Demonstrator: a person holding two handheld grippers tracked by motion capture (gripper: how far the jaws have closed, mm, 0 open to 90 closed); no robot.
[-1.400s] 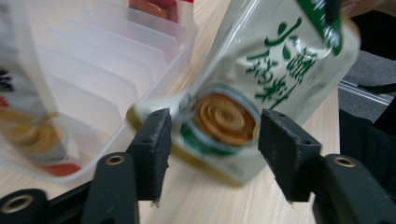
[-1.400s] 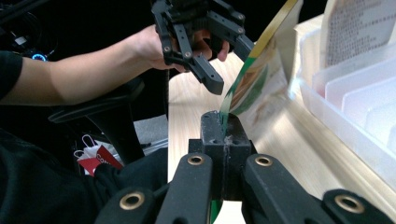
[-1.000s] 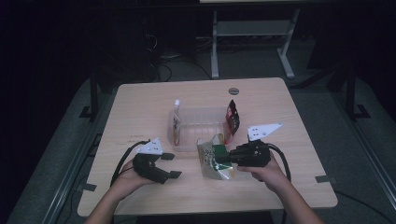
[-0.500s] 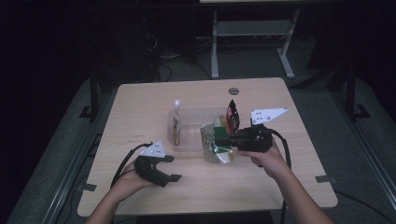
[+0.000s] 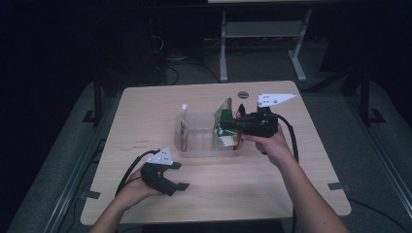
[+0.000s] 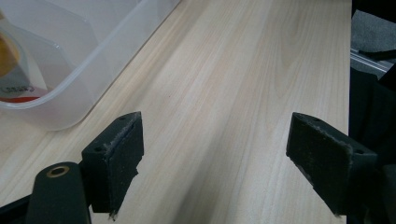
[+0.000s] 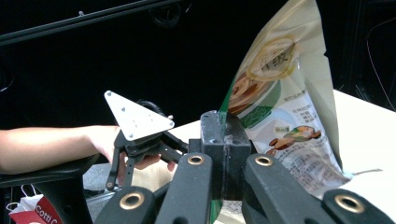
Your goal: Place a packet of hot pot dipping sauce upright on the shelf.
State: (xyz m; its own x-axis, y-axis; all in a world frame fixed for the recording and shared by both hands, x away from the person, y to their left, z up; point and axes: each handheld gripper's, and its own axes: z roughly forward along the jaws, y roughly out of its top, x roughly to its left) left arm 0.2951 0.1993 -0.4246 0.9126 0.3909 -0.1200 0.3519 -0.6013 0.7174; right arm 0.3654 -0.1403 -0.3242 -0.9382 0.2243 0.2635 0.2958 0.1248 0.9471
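Between the pressed-together fingers (image 7: 219, 140) of the right gripper (image 5: 233, 127), a green snack pouch (image 5: 224, 127) hung pinched by one edge over the clear bin (image 5: 194, 145), likely to slip free, while the left gripper (image 5: 177, 175) rested spread and empty.

high view overhead, claw views close

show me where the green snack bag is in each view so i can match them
High view: green snack bag right of centre, over the clear bin, clamped by the right gripper.
Left gripper view: not there; the bin's corner sits upper left.
Right gripper view: bag rises right of centre.
Shared landmark: the wooden table.
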